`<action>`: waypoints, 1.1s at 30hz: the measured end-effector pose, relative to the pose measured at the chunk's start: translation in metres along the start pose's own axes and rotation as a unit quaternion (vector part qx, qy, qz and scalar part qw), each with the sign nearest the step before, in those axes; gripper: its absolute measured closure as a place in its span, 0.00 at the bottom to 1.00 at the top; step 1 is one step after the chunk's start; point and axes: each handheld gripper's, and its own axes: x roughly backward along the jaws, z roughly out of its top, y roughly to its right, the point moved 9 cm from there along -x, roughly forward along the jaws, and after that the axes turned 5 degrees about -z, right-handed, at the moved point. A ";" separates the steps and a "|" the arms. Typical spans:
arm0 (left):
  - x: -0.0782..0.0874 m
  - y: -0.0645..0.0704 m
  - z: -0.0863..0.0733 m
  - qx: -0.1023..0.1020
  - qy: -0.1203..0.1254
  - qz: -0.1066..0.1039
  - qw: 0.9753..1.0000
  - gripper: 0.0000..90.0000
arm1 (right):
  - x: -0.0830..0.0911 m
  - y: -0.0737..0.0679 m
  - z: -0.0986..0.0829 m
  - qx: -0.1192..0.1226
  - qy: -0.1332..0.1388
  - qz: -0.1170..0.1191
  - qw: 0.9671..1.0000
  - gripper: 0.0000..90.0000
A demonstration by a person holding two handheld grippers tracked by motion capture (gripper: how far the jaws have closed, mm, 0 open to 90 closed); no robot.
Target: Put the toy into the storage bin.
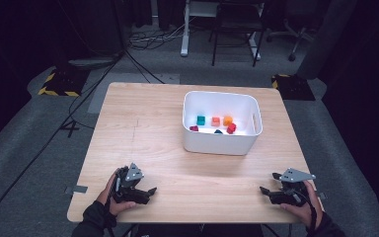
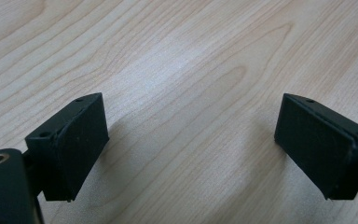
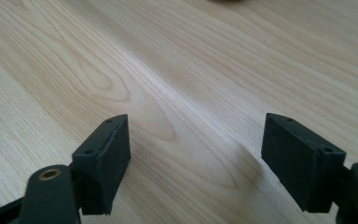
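Both tongs, the left gripper (image 1: 148, 191) and right gripper (image 1: 265, 190), rest spread and empty on the table's (image 1: 143, 128) near edge, well apart from the blocks (image 1: 216, 122) in the white bin (image 1: 222, 143), whose tall walls could snag a careless reach.

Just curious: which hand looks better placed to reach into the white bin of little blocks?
Probably the right gripper: the white bin sits right of the table's middle, nearer it than the left gripper. Both rest open and empty.
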 end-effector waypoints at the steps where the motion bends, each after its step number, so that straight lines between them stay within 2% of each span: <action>1: 0.000 0.000 0.000 -0.001 0.000 -0.001 1.000 0.11 | 0.001 0.001 -0.002 -0.002 0.001 0.004 1.000 0.26; 5: -0.001 -0.001 0.001 0.000 0.002 0.002 1.000 0.11 | 0.002 0.004 -0.007 -0.026 0.008 0.012 1.000 0.24; 8: -0.001 -0.001 0.001 -0.002 0.003 0.003 1.000 0.11 | 0.003 0.007 -0.009 -0.036 0.015 0.006 0.999 0.24; 33: 0.000 -0.001 0.001 0.004 0.003 0.008 1.000 0.11 | 0.002 0.006 -0.008 -0.028 0.014 0.011 0.999 0.23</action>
